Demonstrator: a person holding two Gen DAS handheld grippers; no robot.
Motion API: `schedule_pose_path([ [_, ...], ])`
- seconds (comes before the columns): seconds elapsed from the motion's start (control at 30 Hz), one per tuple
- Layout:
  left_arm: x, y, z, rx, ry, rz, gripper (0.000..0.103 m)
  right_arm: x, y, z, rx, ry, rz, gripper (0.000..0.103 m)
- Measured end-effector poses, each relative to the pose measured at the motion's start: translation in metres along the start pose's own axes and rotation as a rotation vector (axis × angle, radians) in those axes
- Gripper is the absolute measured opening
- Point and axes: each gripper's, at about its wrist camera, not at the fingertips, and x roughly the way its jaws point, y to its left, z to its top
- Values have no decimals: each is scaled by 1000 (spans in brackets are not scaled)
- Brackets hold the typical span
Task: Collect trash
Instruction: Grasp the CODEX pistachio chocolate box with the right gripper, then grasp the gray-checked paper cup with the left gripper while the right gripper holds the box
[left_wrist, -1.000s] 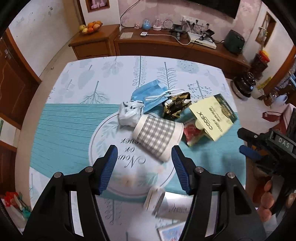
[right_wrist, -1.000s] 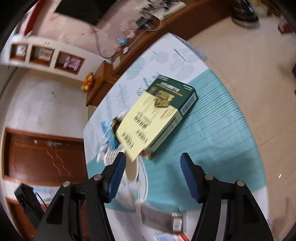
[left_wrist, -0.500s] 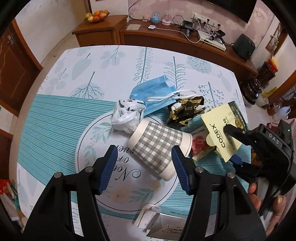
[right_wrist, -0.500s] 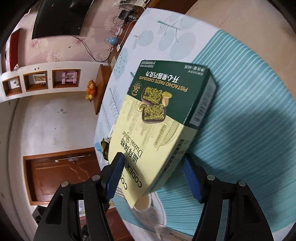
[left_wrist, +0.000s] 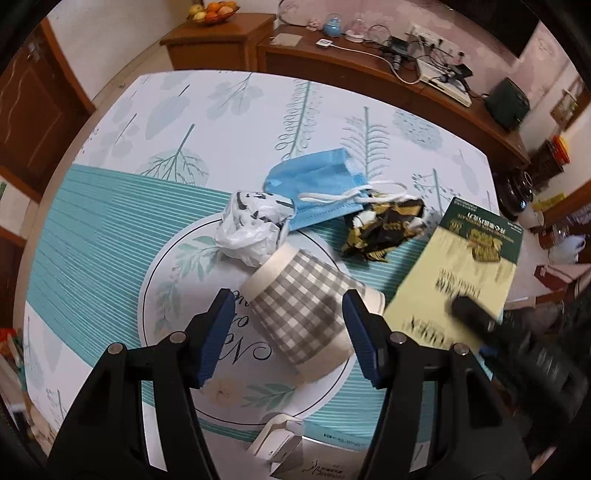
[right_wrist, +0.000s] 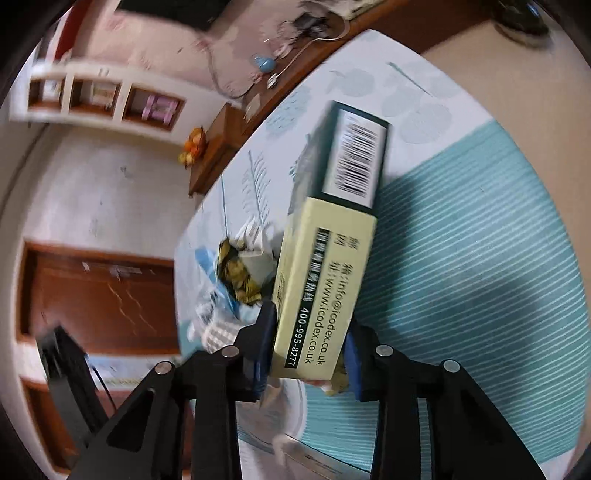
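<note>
Our right gripper has just squeezed shut on the flat cardboard box. Our left gripper stays wide around the checked paper cup lying on the table. A crumpled bag, soft blue mask and shiny wrapper crowd the far side.

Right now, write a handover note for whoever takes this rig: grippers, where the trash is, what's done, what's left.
Right gripper: jaws have just been closing, now shut on the end of the yellow-green chocolate box, tilted up off the table.
Left gripper: open, fingers either side of the checked paper cup lying on its side; not gripped.
On the table: blue face mask, crumpled white plastic bag, black-gold wrapper.
Done: box grasped. Left: cup, mask, bag, wrapper. No bin in view.
</note>
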Motion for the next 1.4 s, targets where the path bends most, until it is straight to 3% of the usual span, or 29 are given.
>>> schedule_pose_path([
  [0.2, 13, 7, 5, -35, 26, 36, 58, 16, 28, -17, -127, 55, -25, 30],
  [0.57, 25, 17, 11, -95, 51, 56, 58, 31, 47, -45, -184, 153, 32, 29],
  [1.03, 36, 33, 17, -240, 46, -45, 62, 28, 30, -55, -161, 195, 41, 29],
  [1.23, 34, 38, 18, -307, 22, -61, 51, 32, 31, -53, -156, 193, 40, 29],
  [1.4, 45, 42, 17, -365, 76, -174, 49, 37, 36, -54, -151, 203, 46, 29],
])
